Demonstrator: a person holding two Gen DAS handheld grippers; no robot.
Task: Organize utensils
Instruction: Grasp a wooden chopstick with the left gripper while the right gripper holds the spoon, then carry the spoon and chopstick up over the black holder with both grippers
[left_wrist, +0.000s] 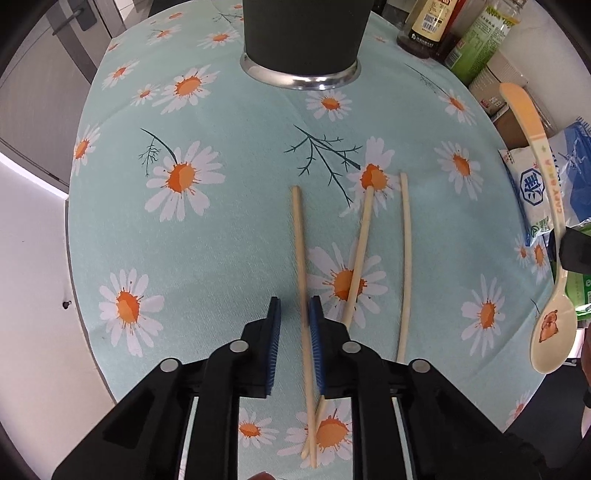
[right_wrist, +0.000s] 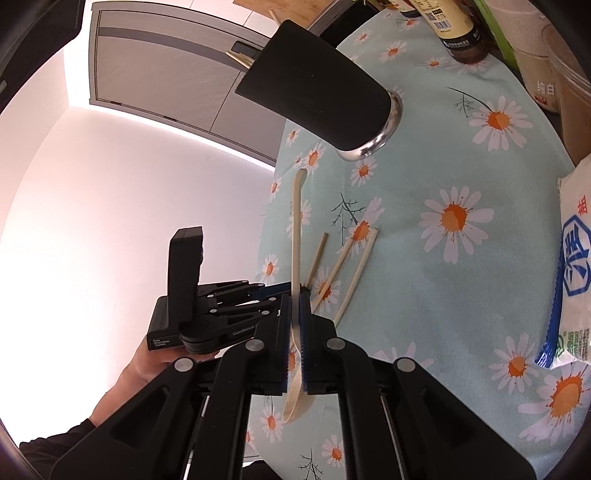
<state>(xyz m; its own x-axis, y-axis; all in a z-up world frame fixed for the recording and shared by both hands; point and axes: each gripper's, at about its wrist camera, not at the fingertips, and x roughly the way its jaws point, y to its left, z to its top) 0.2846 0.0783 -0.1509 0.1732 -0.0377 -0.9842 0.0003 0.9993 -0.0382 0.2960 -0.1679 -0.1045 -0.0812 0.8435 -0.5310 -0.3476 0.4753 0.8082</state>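
Three pale chopsticks lie on the daisy tablecloth (left_wrist: 221, 229). My left gripper (left_wrist: 294, 308) points straight down over the leftmost chopstick (left_wrist: 300, 251). That chopstick runs between the jaws and lies against the right blue pad (left_wrist: 316, 332), with a gap to the left pad, so the gripper is open. The other two chopsticks (left_wrist: 360, 251) (left_wrist: 406, 258) lie just to the right. My right gripper (right_wrist: 294, 332) is shut on the handle of a cream spoon (right_wrist: 297, 229), held above the table; its bowl (left_wrist: 552, 339) bears a cartoon animal. A black utensil holder (left_wrist: 301, 37) with a steel base stands at the far side.
Sauce bottles (left_wrist: 428, 26) and a green jar (left_wrist: 480, 40) crowd the back right corner. A white and blue bag (left_wrist: 535, 192) lies along the right edge. The table's left edge (left_wrist: 70, 258) drops to a pale floor. Chopsticks (right_wrist: 240, 59) stick out of the holder.
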